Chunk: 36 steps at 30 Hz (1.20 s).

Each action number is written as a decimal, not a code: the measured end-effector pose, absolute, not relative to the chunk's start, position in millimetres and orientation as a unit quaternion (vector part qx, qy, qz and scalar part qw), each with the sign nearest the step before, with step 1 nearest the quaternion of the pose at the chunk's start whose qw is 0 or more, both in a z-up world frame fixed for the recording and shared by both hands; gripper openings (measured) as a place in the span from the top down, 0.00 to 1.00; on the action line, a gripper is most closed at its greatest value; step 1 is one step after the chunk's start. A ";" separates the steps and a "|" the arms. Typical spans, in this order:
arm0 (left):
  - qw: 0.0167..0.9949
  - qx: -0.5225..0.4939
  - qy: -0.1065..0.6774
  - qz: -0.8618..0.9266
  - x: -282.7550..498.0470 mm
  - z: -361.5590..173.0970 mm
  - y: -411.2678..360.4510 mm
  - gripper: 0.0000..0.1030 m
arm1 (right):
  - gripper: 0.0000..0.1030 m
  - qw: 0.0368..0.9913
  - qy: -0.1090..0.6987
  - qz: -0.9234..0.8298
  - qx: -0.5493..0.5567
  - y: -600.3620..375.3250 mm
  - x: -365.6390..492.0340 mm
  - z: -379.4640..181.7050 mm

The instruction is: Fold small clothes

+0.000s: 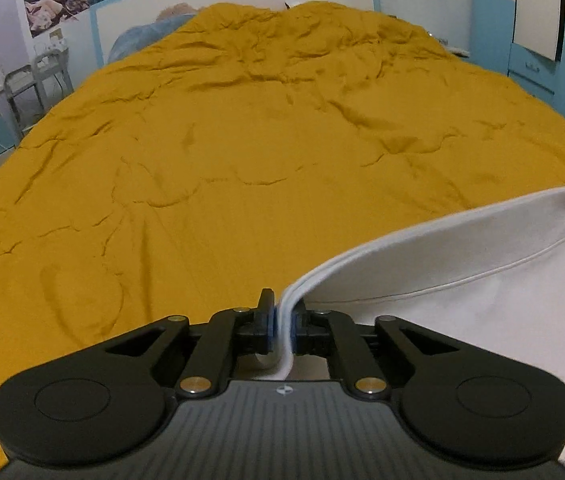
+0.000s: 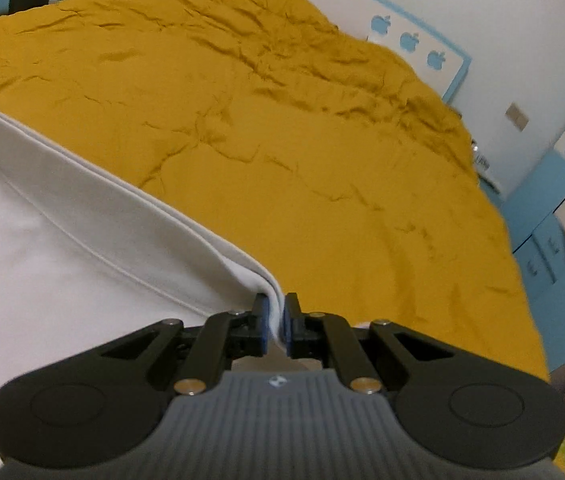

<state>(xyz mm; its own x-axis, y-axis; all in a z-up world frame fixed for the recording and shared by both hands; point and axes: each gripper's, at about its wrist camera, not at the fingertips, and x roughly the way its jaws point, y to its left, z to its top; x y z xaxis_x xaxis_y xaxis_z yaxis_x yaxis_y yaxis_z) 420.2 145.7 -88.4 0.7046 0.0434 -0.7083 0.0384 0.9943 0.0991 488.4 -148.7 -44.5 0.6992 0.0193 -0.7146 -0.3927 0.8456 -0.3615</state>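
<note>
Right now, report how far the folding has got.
Done: the white garment is picked up, its hemmed edge stretched between the grippers. In hand: the left gripper and right gripper each pinch one end of that edge above the yellow bedspread. Left: no finished fold shows; the garment must be laid down and folded.

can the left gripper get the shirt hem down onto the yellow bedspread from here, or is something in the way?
Probably yes. The left gripper pinches the white garment's hem, and the yellow bedspread ahead lies open with nothing on it. The right gripper grips the same hem, so both must move together.
</note>
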 end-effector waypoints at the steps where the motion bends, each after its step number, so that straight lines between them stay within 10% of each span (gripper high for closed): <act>1: 0.921 0.055 0.386 0.003 421.5 -90.6 146.8 0.83 | 0.99 0.886 0.373 0.115 -0.248 -149.3 493.1 -49.9; 11: 0.925 0.047 0.373 0.060 426.3 -81.7 177.3 0.51 | 0.60 0.911 0.348 0.048 -0.215 -179.9 506.5 -48.1; 36: 0.883 -0.249 0.394 0.054 215.5 -51.9 249.7 0.45 | 0.48 0.874 0.481 0.067 -0.008 -280.0 293.4 4.4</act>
<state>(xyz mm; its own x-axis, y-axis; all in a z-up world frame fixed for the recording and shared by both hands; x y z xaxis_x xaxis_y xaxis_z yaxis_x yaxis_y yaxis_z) 215.5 249.7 -51.9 0.6841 -0.1011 -0.7224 -0.2907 0.8705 -0.3971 293.4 -280.0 4.4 0.5279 0.1098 -0.8422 -0.1260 0.9908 0.0502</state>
